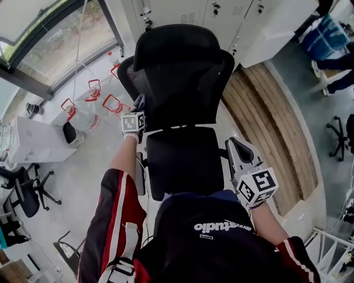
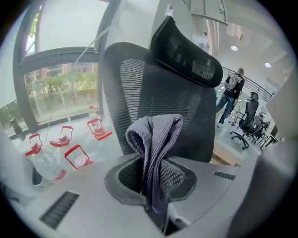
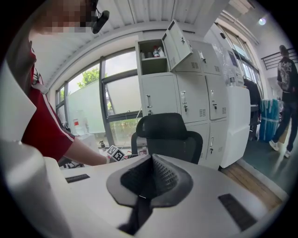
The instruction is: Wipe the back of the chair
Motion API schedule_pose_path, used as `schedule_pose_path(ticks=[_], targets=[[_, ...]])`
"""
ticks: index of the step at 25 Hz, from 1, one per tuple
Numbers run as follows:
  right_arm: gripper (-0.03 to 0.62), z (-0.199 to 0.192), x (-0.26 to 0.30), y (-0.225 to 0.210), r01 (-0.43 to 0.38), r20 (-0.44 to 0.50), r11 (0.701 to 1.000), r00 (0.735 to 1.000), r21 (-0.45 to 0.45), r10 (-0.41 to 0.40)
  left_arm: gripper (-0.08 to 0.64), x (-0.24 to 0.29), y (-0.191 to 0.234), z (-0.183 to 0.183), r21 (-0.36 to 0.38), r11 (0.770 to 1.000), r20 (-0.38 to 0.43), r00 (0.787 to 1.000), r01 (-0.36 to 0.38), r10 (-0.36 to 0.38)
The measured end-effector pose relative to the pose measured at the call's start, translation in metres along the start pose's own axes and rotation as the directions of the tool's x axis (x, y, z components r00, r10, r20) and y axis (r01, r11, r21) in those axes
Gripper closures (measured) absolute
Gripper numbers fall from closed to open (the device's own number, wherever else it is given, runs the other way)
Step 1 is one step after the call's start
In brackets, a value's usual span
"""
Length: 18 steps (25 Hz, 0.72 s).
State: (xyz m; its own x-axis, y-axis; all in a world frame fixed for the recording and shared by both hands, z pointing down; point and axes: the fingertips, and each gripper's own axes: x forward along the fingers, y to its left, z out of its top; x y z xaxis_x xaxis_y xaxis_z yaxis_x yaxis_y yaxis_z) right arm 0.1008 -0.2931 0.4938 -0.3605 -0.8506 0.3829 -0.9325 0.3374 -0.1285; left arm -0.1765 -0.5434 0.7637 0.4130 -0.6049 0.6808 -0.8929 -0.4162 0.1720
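A black office chair with a mesh back (image 1: pixel 182 83) and a headrest (image 2: pixel 186 56) stands in front of me, its seat (image 1: pixel 185 160) toward me. My left gripper (image 1: pixel 138 110) is at the left edge of the chair's back, shut on a folded grey cloth (image 2: pixel 156 144) that stands up out of the jaws close to the mesh back (image 2: pixel 177 107). Whether the cloth touches the mesh is unclear. My right gripper (image 1: pixel 240 152) hangs beside the chair's right armrest with its jaws shut and nothing between them (image 3: pixel 151 179). The chair (image 3: pixel 167 135) shows in the right gripper view too.
Several clear water jugs with red handles (image 1: pixel 91 102) stand on the floor left of the chair. A wooden platform (image 1: pixel 265 121) runs along the right, and white lockers (image 1: pixel 221 16) stand behind the chair. Other office chairs (image 1: pixel 22 193) are at far left. A person (image 2: pixel 230 95) stands far off.
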Motion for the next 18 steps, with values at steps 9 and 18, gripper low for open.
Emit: schedule_pose_path(ticks=[9, 18], targets=[[0.595, 0.000, 0.015, 0.044, -0.048, -0.004, 0.998, 0.999, -0.027, 0.048, 0.505, -0.047, 0.056, -0.017, -0.082, 0.995, 0.041, 0.997, -0.055, 0.058], [0.595, 0.005, 0.008, 0.067, -0.070, 0.025, 0.997, 0.997, -0.032, 0.071, 0.505, -0.074, 0.034, -0.045, -0.126, 0.992, 0.085, 0.996, 0.027, -0.016]])
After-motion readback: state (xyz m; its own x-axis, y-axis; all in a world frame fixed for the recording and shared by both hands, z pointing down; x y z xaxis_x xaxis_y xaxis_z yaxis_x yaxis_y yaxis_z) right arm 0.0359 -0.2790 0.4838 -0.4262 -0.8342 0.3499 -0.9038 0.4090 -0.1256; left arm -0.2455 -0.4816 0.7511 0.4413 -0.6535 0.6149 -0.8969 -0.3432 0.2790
